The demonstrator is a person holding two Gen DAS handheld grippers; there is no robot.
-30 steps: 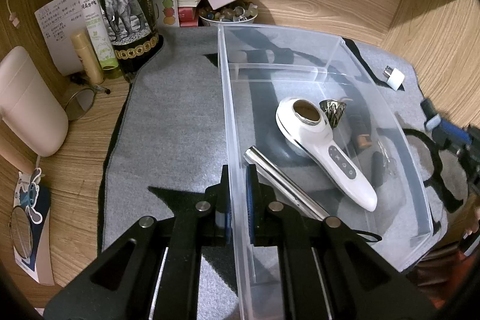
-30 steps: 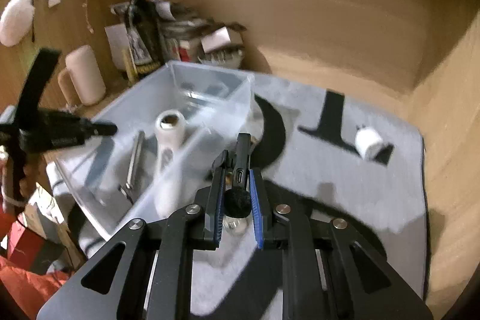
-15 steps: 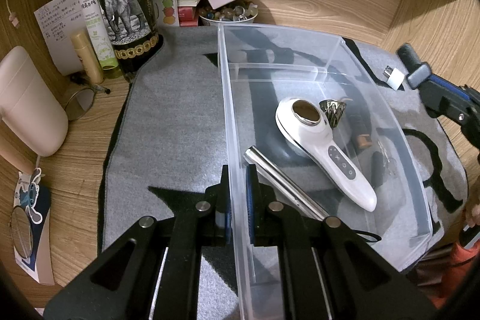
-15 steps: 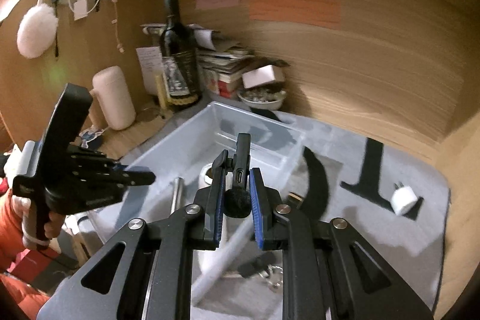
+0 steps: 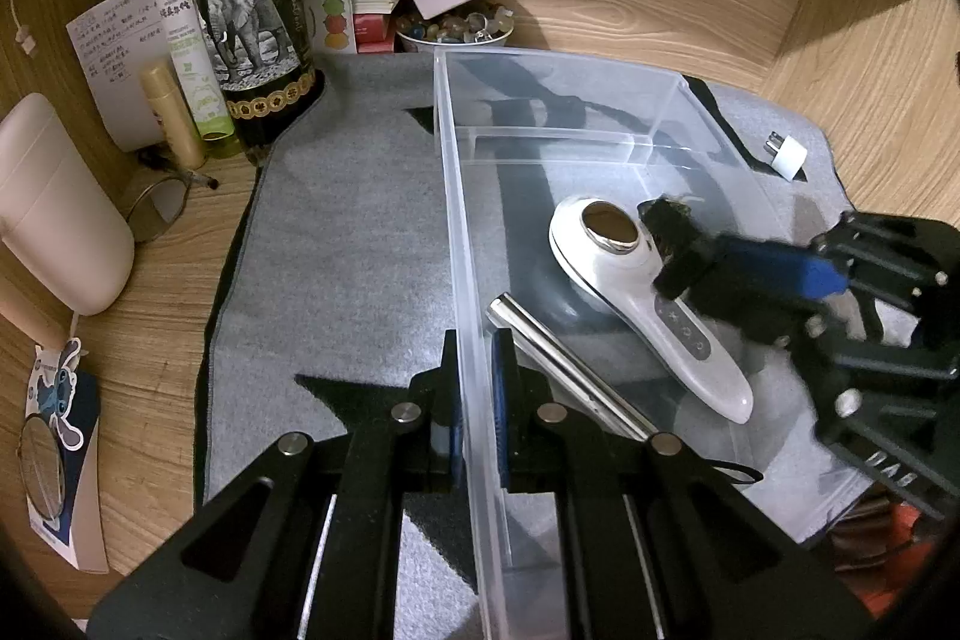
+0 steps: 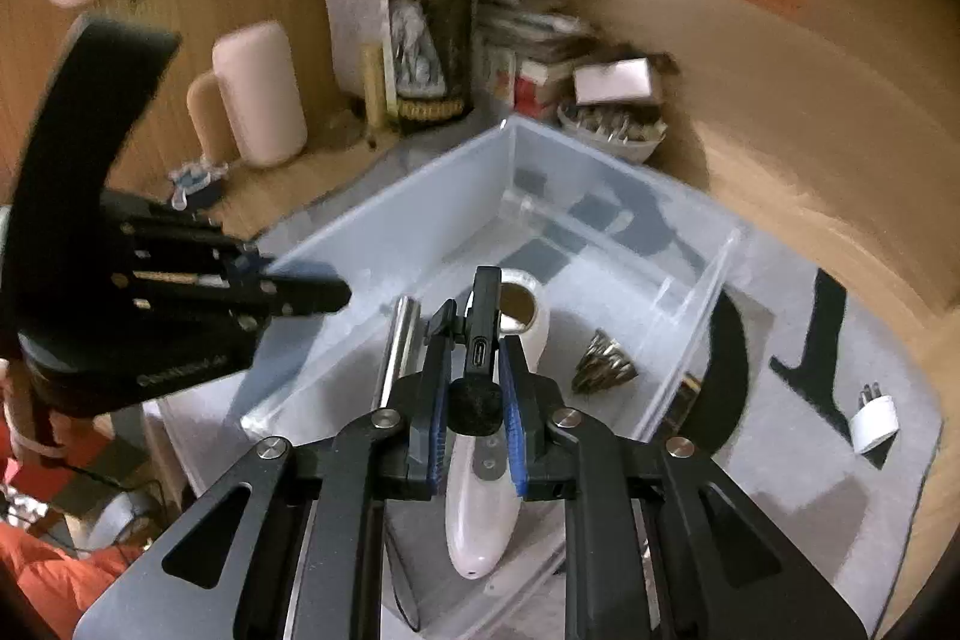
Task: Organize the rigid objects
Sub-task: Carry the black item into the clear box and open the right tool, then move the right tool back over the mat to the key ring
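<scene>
A clear plastic bin [image 5: 456, 232] stands on a grey mat. My left gripper [image 5: 479, 382] is shut on the bin's left wall. Inside lie a white handheld device [image 5: 636, 292], a metal tube [image 5: 564, 370] and a small metallic cone [image 6: 603, 361]. My right gripper [image 6: 474, 388] is shut on a small black device with a foam-tipped end [image 6: 477, 340] and holds it above the bin's inside, over the white device [image 6: 480, 508]. It shows in the left wrist view [image 5: 678, 244] too. A white plug adapter [image 5: 789, 154] lies on the mat right of the bin.
A wine bottle with an elephant label [image 5: 252, 10], a spray bottle [image 5: 186, 52], a beige tube [image 5: 171, 112], papers, books and a bowl of stones [image 5: 456, 31] crowd the back left corner. A pink container [image 5: 54, 208] and a small mirror [image 5: 159, 208] stand left. Wooden walls surround.
My right gripper has carried the black device from beside the bin to above its inside, over the white device. My left gripper has stayed on the bin wall.
</scene>
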